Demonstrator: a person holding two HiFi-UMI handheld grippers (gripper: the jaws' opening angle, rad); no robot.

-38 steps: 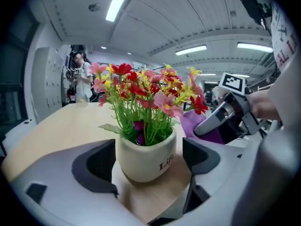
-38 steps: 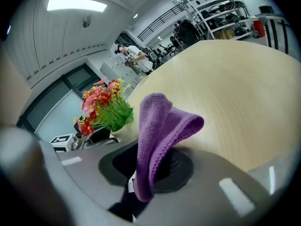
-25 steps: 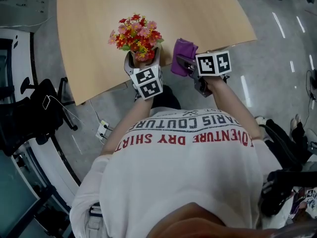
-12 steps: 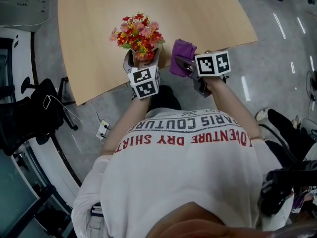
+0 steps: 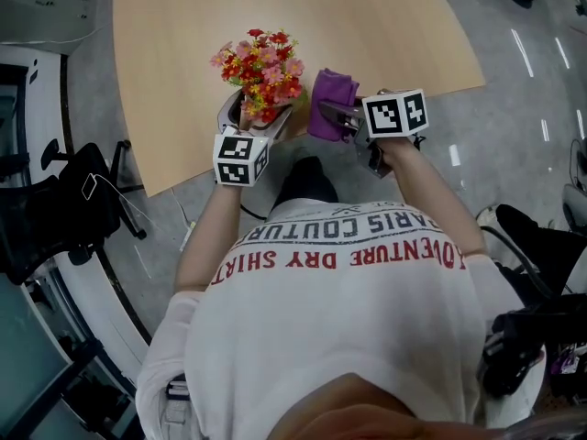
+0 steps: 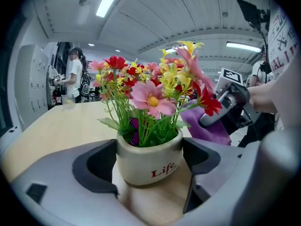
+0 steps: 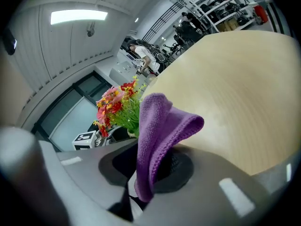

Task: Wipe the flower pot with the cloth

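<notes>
We hold the left gripper (image 5: 257,110) with its jaws set wide around the flower pot (image 6: 148,160), one dark pad against each side of the cream wall. In the left gripper view the pot stands between the jaws with red lettering facing us. Pale wood shows just below its base, but we cannot tell whether it rests there or hangs clear. Its flowers (image 6: 150,95), pink, red and yellow on green stems, rise above the rim.

Our right gripper (image 7: 150,166) is closed on the purple cloth (image 7: 160,121). The fabric is pinched between the pads, and a folded loop stands up and droops forward over the jaws.

From the head view the two grippers sit side by side at the near edge of the wooden table (image 5: 367,26), with the pot on the left and the cloth just to its right. Cloth and pot are close, but we cannot tell whether they touch. In the left gripper view the cloth appears behind the blooms on the right. The rest of the tabletop stretches away beyond both grippers.
</notes>
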